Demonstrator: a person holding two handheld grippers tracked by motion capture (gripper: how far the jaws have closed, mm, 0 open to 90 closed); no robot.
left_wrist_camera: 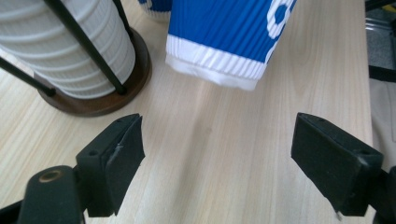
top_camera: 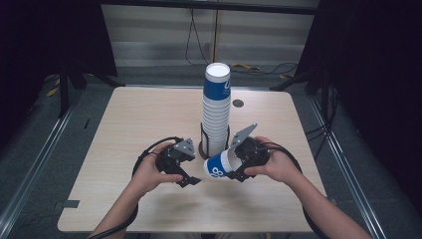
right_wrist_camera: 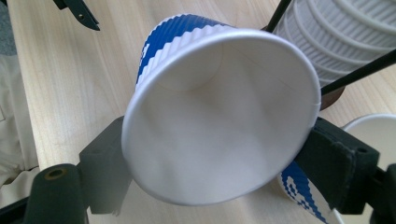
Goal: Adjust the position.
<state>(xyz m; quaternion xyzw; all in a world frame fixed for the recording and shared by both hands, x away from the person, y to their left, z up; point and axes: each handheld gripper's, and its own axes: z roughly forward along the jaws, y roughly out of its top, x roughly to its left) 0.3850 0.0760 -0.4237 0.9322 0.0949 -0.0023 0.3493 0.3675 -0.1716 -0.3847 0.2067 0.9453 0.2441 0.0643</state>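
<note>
Blue paper cup (top_camera: 219,167) gripped in right tongs (top_camera: 238,164), left tongs (top_camera: 188,175) open, empty, just beside cup's base.

cup (right_wrist_camera: 219,112): ribbed paper, matt | table (top_camera: 144,119): smooth pale wood

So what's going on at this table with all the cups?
A person works two hand-held grippers beside a tall stack of blue-and-white ribbed paper cups in a black wire holder. The right gripper is clamped on a single blue-and-white paper cup, held tilted on its side near the wooden table. The left gripper is open, nothing between its jaws.
</note>
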